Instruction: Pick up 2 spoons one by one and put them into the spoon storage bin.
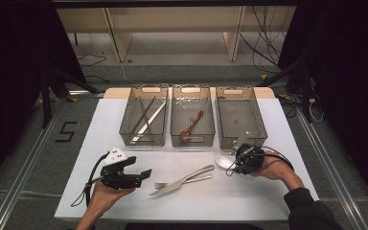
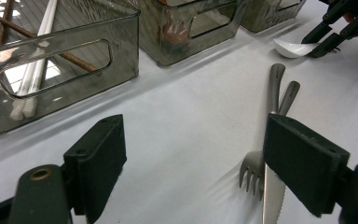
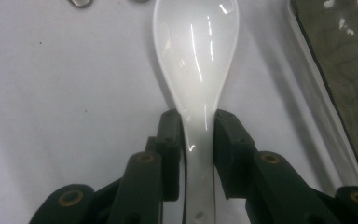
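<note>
Item: white ceramic soup spoon [image 3: 196, 70], which we find on the white table [image 1: 124, 129] before the right-hand bin [image 1: 241, 117]; our right gripper [image 3: 198, 135] clamps its handle. Our left gripper [image 2: 193, 158] gapes empty near fork [image 2: 251, 172] and knife [image 2: 272, 186]

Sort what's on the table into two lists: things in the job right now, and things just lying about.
In the job:
- white spoon, handle clamped in the right tongs
- right bin, nearest the spoon, probably its target

Lying about:
- fork and knife, crossed on the white table
- left bin with chopsticks
- middle bin with brown spoon
- left tongs, open, idle
</note>
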The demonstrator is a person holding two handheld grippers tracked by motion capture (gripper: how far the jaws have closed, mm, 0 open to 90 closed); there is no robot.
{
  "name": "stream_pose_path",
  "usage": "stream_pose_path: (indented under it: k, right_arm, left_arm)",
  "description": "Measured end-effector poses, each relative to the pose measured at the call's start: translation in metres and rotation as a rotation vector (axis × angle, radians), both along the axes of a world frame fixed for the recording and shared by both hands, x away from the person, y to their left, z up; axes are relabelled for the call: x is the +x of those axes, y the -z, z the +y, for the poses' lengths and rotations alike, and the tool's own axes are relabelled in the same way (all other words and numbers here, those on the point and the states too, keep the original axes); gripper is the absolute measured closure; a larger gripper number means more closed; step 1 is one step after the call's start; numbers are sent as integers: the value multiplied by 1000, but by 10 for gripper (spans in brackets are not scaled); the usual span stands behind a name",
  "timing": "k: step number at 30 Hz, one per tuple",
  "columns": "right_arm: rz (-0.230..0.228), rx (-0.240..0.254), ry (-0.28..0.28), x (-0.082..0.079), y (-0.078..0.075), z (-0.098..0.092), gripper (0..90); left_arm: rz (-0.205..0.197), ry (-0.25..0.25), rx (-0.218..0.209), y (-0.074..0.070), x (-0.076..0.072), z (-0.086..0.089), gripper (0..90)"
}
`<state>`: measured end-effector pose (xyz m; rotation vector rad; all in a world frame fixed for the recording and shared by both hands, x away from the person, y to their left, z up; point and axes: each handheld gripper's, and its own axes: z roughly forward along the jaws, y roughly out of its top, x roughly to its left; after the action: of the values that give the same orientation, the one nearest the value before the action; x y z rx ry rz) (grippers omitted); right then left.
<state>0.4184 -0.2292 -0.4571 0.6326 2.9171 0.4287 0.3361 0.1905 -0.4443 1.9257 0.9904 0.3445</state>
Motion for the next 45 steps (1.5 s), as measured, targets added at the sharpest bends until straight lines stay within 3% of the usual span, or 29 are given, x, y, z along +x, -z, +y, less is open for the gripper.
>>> stream_pose_path:
  k: [10, 22, 32, 36, 45]
  right_arm:
    - [12, 24, 63, -5, -1, -2, 744]
    - [-1, 114, 90, -8, -10, -2, 747]
    - [-30, 209, 112, -14, -35, 10, 749]
    - [-57, 252, 125, -9, -48, 18, 749]
    - [-101, 296, 141, 10, -71, 49, 749]
  left_arm:
    - [-7, -8, -5, 0, 0, 1, 213]
    - [1, -15, -5, 1, 0, 3, 213]
    - [-13, -28, -30, 1, -2, 7, 207]
    - [-27, -31, -27, 1, -4, 9, 199]
    - [-40, -38, -53, 2, -10, 10, 182]
